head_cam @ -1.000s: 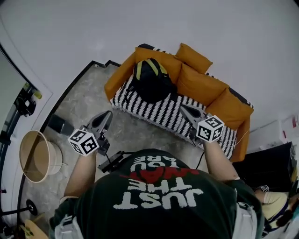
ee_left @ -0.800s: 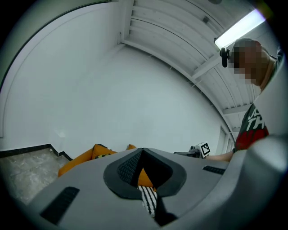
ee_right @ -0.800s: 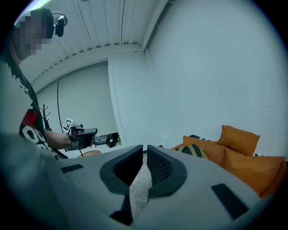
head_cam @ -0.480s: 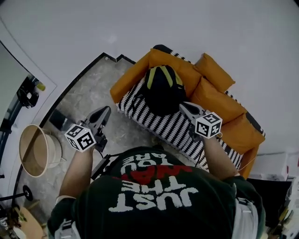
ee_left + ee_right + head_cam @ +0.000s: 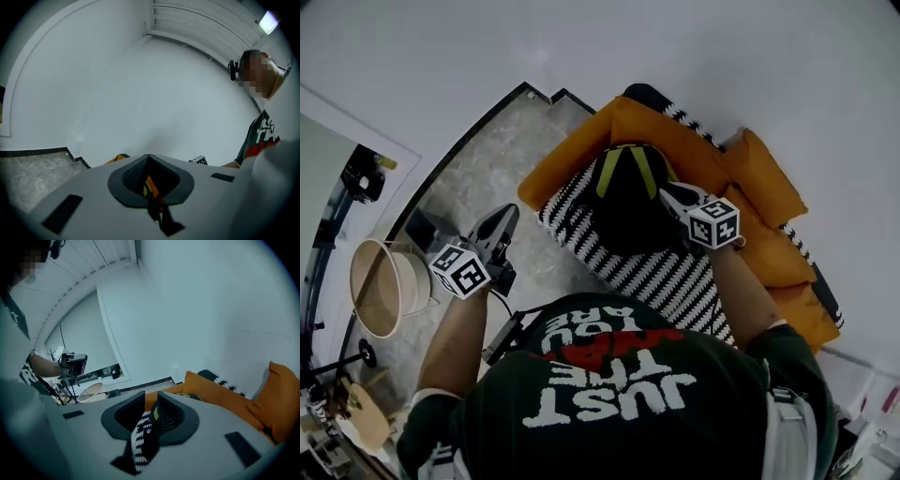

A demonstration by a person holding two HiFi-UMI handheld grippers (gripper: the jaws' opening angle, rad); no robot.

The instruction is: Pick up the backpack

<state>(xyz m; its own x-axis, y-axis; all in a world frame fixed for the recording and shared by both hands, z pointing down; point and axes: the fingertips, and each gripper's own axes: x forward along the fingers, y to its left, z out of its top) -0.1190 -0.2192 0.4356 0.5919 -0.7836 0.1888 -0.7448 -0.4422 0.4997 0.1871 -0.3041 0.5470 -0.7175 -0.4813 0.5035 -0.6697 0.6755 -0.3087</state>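
Note:
A black backpack (image 5: pixel 628 192) with yellow-green stripes sits upright at the left end of an orange sofa (image 5: pixel 572 150), on its black-and-white striped seat cover (image 5: pixel 675 277). My right gripper (image 5: pixel 667 194) hangs over the backpack's right side. Its jaws are opening, with a narrow gap and nothing gripped; in the right gripper view (image 5: pixel 151 397) the gap shows the striped cover (image 5: pixel 140 437) and a yellow stripe. My left gripper (image 5: pixel 504 217) is above the floor left of the sofa. In the left gripper view (image 5: pixel 148 159) its tips meet and hold nothing.
Orange cushions (image 5: pixel 764 173) line the sofa back against the white wall. A round beige bin (image 5: pixel 380 286) stands on the marble floor at the left, with a small black box (image 5: pixel 422 230) and a stand with gear (image 5: pixel 361 178) near it. A black cable (image 5: pixel 502 337) lies by my feet.
The person has stepped up to the sofa. The right gripper went from over the seat's front edge to over the backpack. The left gripper moved forward beside the sofa arm.

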